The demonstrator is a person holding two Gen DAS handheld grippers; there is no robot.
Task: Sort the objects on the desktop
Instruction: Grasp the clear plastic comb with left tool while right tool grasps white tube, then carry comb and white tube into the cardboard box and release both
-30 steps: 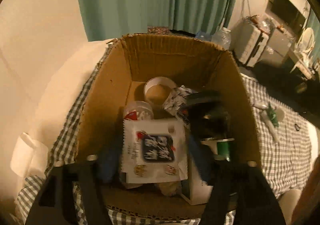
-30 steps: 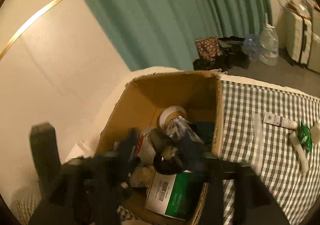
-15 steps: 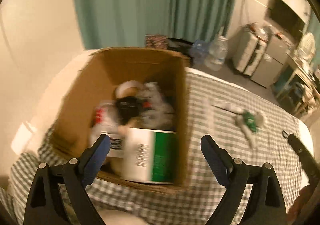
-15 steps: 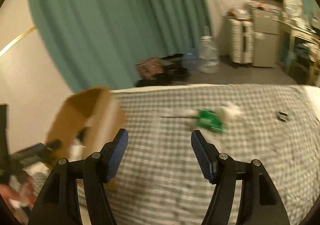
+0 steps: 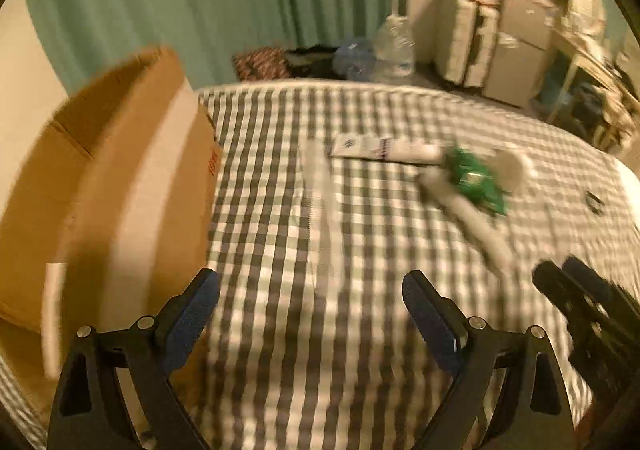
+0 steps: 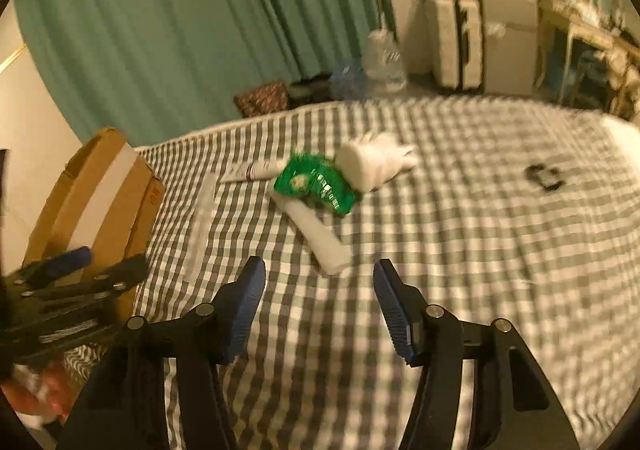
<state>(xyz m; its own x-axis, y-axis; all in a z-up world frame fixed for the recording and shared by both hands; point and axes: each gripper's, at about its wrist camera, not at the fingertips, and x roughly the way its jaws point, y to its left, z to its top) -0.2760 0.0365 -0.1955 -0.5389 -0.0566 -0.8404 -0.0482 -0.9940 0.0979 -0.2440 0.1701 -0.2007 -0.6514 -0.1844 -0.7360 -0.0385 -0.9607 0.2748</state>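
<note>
Both empty, my wide-open left hand-held gripper (image 5: 310,302) and closing right hand-held gripper (image 6: 318,290) are nearing the crinkled green foil packet (image 6: 316,184), with white tubes beside it unsorted.

I'm working in a lived-in home room: long green pleated curtains (image 6: 208,22) cover the far wall, pale hard-shell suitcases (image 6: 454,38) stand far right beside large clear water bottles (image 6: 382,62), and a grey-and-white checked cloth (image 6: 440,270) covers the near surface.

A cardboard box (image 5: 120,186) stands left of a packet (image 5: 476,180) and tubes (image 5: 384,148) on the tablecloth (image 5: 320,290).
</note>
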